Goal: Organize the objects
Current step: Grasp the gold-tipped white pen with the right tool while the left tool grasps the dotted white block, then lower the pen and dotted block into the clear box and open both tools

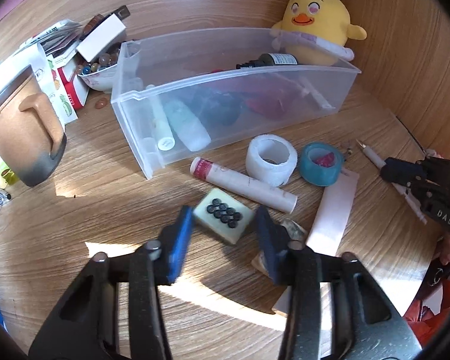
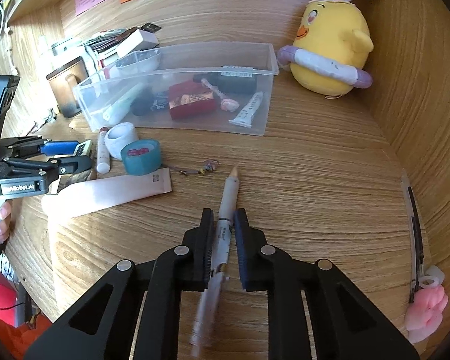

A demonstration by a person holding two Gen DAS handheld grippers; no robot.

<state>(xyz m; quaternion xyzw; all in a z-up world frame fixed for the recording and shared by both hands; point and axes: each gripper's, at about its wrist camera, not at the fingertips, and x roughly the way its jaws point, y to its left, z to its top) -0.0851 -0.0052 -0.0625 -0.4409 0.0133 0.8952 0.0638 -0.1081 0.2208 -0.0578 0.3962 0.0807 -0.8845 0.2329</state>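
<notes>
Clamping the pen (image 2: 228,210) near its tip, the right gripper (image 2: 220,225) readies a lift toward the clear bin (image 2: 264,120), while the left gripper (image 1: 223,225), part-open, brackets the mahjong tile (image 1: 222,214) without visible contact.

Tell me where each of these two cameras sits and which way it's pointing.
Left wrist: on the left gripper, looking down over its fingers at a mahjong tile between them; the right gripper shows at right.
Right wrist: on the right gripper, angled down at the pen it clamps; the left gripper and fingertips show at left.
Shared: clear bin, yellow plush, teal tape roll.
</notes>
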